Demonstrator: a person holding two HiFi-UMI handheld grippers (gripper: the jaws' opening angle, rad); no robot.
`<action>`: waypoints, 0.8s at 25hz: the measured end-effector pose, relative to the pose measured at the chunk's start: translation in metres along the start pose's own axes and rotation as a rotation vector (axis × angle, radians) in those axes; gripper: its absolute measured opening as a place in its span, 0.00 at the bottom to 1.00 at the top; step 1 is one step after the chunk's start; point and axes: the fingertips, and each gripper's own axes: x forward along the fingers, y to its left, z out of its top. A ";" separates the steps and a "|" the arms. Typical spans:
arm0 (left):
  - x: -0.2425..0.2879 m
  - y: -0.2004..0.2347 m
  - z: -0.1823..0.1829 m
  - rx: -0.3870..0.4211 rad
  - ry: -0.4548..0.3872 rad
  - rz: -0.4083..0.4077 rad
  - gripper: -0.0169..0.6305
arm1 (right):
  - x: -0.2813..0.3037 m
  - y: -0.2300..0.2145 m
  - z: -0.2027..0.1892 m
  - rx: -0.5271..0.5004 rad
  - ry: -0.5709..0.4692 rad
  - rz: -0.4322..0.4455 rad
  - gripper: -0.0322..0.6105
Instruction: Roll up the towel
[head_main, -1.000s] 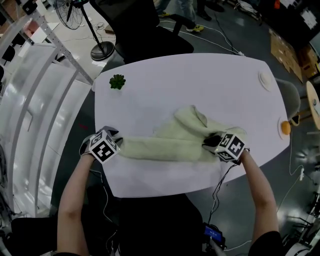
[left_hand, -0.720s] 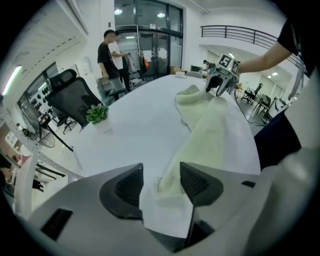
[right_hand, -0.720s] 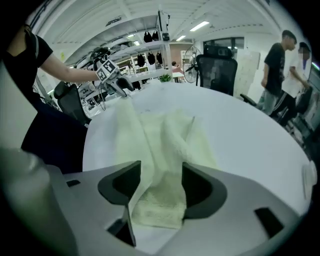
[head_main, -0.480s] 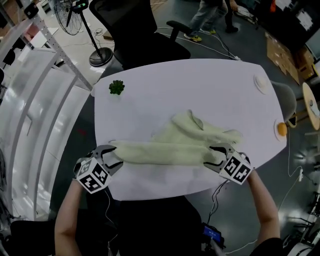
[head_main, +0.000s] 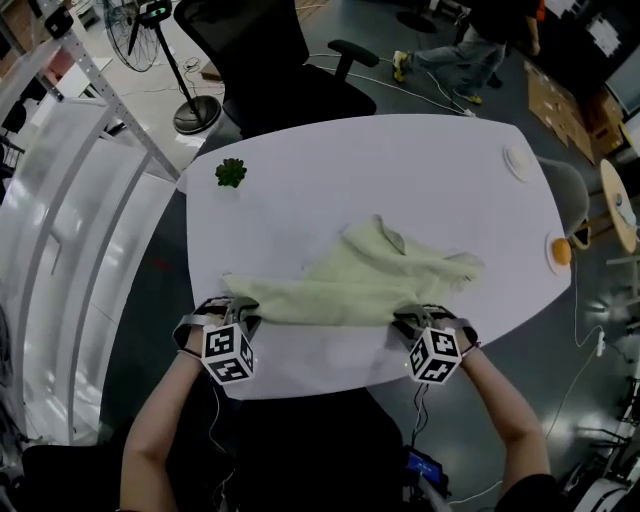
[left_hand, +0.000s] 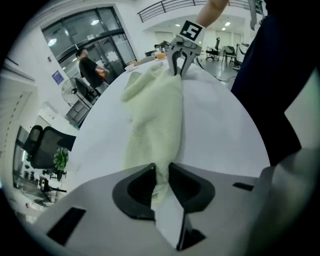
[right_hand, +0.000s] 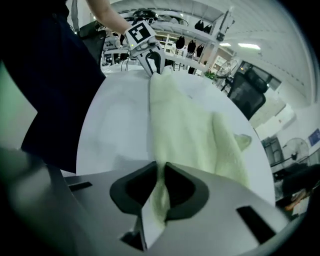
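Note:
A pale green towel (head_main: 350, 278) lies crumpled across the near half of the white table (head_main: 400, 180), its near edge pulled into a straight band. At the band's left end, my left gripper (head_main: 240, 310) is shut on the cloth; the left gripper view shows towel (left_hand: 155, 110) pinched between the jaws of the left gripper (left_hand: 161, 181). The right gripper (head_main: 415, 318) grips the band's right end, and towel (right_hand: 190, 125) is squeezed in the jaws of the right gripper (right_hand: 161, 182). Both pairs of jaws have just been closing with the towel between them.
A small green plant (head_main: 231, 172) stands at the table's far left. Two white discs (head_main: 517, 160) and an orange object (head_main: 560, 252) sit along the right edge. A black office chair (head_main: 270, 60) stands behind the table, with a fan stand (head_main: 195, 112) beside it.
Half a second ago both grippers stood open off the towel's ends. They have moved inward and closed on its near edge, and the towel's near band has shifted.

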 end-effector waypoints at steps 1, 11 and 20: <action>-0.001 0.000 0.000 0.021 0.007 -0.007 0.17 | 0.000 -0.001 0.000 -0.003 0.006 -0.007 0.12; -0.029 -0.030 -0.029 0.076 0.078 -0.141 0.13 | -0.020 0.050 0.022 0.060 -0.056 0.196 0.10; -0.039 -0.070 -0.050 0.056 0.094 -0.222 0.13 | -0.012 0.102 0.031 0.031 -0.053 0.269 0.10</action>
